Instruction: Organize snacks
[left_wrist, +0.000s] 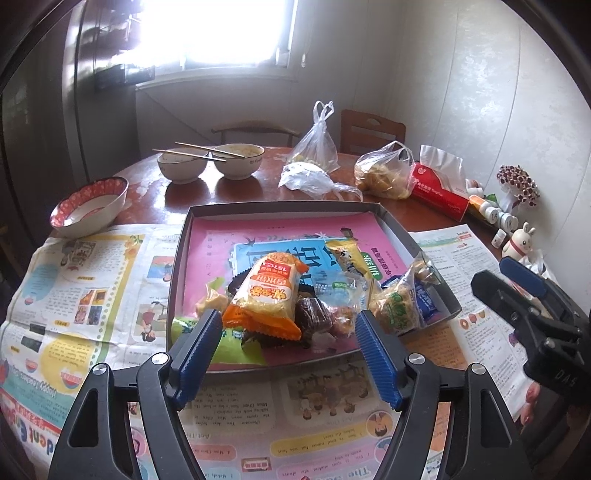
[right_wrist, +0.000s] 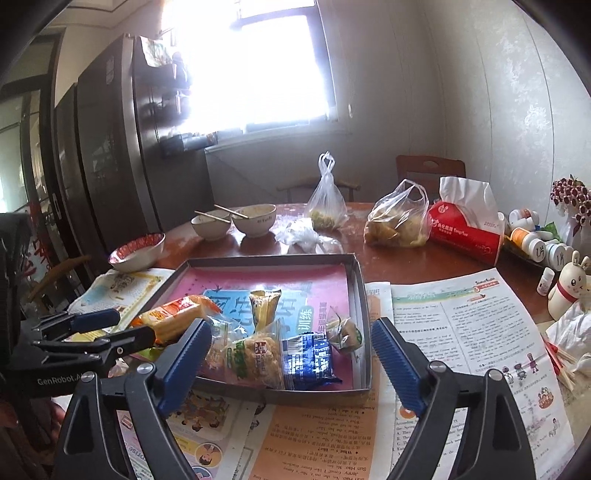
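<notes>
A shallow grey tray (left_wrist: 184, 236) (right_wrist: 359, 280) lined with a pink and blue booklet holds several snack packets. In the left wrist view an orange packet (left_wrist: 271, 291) lies on top, with a brown wrapped piece (left_wrist: 314, 317), a yellow packet (left_wrist: 345, 254) and a green and blue packet (left_wrist: 402, 306) around it. My left gripper (left_wrist: 288, 314) hovers open over the tray's near edge, pads apart from the pile. My right gripper (right_wrist: 291, 323) is open above a rice cracker packet (right_wrist: 255, 356) and a blue packet (right_wrist: 310, 360), gripping nothing. Each gripper shows in the other's view: right gripper (left_wrist: 500, 277), left gripper (right_wrist: 125, 326).
Newspaper (left_wrist: 92, 295) (right_wrist: 461, 332) covers the near table. Behind the tray stand a red-patterned bowl (left_wrist: 90, 206), two white bowls with chopsticks (left_wrist: 210, 162), plastic bags (left_wrist: 317, 155), a red tissue pack (right_wrist: 465, 229), pill bottles (right_wrist: 532, 240) and a rabbit figure (right_wrist: 569, 291). A fridge stands at left.
</notes>
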